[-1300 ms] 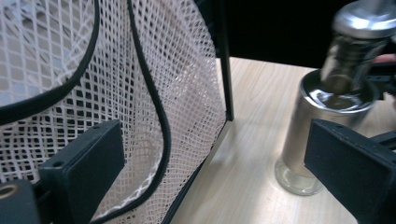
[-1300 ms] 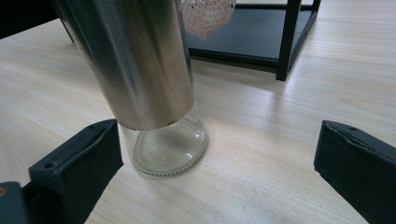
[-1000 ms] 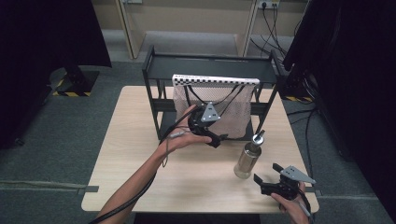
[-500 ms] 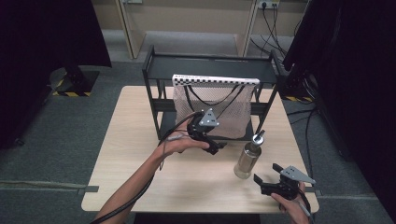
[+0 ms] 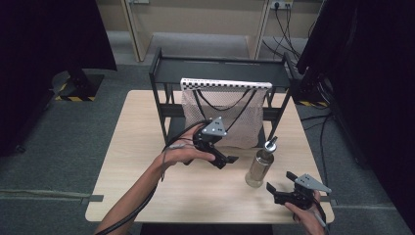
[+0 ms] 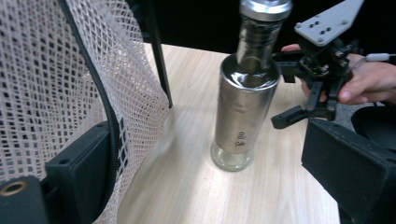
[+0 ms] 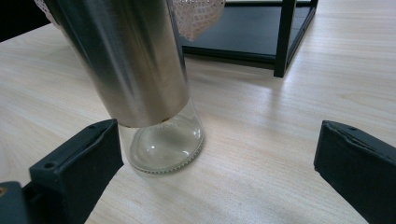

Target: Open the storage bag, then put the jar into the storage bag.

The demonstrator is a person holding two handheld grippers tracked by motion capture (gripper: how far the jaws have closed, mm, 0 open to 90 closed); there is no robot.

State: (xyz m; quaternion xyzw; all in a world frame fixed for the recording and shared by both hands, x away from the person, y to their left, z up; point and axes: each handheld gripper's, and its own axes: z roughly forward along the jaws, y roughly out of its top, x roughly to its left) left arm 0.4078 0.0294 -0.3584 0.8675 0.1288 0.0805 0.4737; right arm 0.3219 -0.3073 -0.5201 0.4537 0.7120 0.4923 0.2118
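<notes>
A steel-sleeved glass bottle [image 5: 259, 165] with a metal cap stands upright on the wooden table [image 5: 147, 147]. My left gripper [image 5: 226, 152] is open just left of it, jaws pointing at the bottle [image 6: 243, 107]. In the left gripper view the gripper [image 6: 205, 137] has a white mesh bag [image 6: 46, 84] brushing its left jaw. The bag [image 5: 220, 115] hangs from a black rack [image 5: 161, 68]. My right gripper [image 5: 278, 182] is open near the table's front right corner. In the right gripper view the gripper [image 7: 217, 128] has the bottle [image 7: 135, 60] close ahead, by the left jaw, and nothing between the jaws.
The rack [image 7: 280, 37] stands at the back of the table, behind the bottle. A checkered strip [image 5: 225, 83] tops the bag. Bare table [image 5: 137, 181] lies to the left. Cables [image 5: 288, 19] run over the floor behind.
My left gripper has slid from the front of the mesh bag toward the table's front, closer to the bottle. The right gripper and the bottle have stayed put.
</notes>
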